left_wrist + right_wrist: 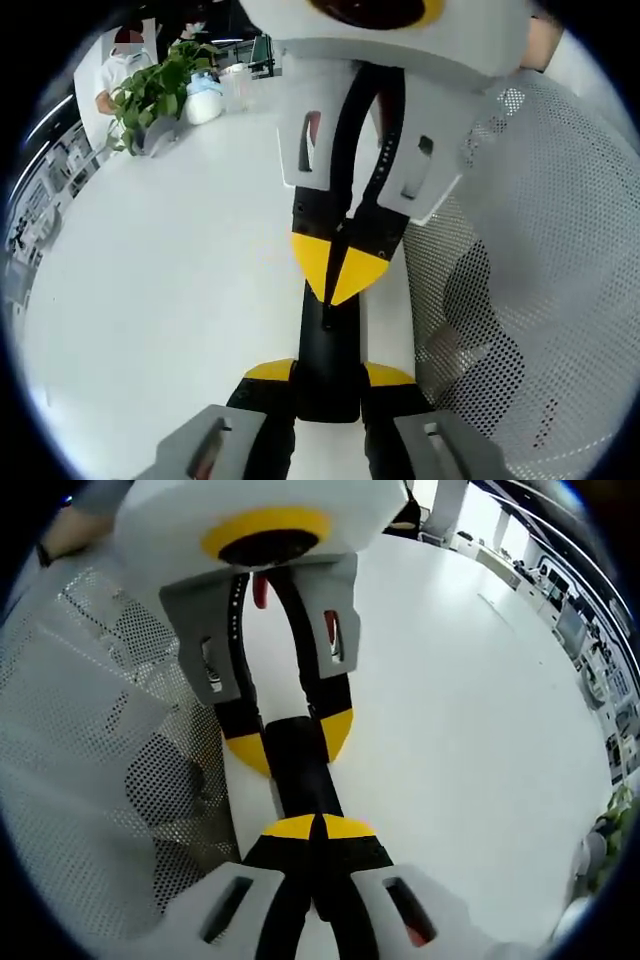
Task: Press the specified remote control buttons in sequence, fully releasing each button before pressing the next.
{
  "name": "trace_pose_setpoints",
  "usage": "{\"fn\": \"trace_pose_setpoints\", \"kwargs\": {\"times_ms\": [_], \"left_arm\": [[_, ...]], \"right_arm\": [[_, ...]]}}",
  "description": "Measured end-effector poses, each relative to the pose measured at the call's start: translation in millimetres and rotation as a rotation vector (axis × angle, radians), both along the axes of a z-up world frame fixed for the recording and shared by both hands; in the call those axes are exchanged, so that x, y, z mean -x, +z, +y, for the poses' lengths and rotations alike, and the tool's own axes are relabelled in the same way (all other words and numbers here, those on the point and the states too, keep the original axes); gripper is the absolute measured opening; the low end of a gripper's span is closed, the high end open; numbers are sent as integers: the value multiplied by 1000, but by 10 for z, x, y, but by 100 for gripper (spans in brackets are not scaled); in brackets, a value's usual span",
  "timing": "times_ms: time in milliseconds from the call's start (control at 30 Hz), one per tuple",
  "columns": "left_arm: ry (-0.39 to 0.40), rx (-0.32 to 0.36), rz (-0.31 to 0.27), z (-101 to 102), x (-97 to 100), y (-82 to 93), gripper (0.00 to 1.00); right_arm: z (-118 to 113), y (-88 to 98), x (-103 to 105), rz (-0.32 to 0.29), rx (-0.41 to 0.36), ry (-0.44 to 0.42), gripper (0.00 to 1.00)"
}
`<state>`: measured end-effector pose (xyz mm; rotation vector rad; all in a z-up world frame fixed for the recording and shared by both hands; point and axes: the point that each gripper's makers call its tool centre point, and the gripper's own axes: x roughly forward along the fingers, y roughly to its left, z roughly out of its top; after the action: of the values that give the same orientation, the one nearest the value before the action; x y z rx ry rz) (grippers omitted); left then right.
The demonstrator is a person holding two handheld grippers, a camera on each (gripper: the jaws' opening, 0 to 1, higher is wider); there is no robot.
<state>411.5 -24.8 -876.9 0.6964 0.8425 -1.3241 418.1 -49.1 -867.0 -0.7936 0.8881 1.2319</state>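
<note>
Slim black remote (326, 345) at 6 o'clock in left gripper view, over white table (160, 300), clamped by its long edges in left gripper (328, 374). Right gripper (318, 828) jaws closed together, tip on remote face. Prob. light, stiff, smooth plastic; best held by edges, firm, so no slip under press.

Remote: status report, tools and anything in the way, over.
Left tool clamped on remote. Right tool shut, tip down on remote; buttons hidden, press unconfirmed. Mesh panel alongside, not blocking.
</note>
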Motion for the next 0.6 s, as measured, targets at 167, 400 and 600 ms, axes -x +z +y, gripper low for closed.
{"fn": "trace_pose_setpoints", "kwargs": {"times_ms": [167,400,600], "left_arm": [[-1,1,2,2,4,7,24],[-3,10,9,3,5,9,24],[6,16,20,-2,4,13,24]], "right_arm": [[21,3,15,-53,27,108,0],[37,-6,33,-78,60,187,0],[58,-14,26,-64,123,208,0]]}}
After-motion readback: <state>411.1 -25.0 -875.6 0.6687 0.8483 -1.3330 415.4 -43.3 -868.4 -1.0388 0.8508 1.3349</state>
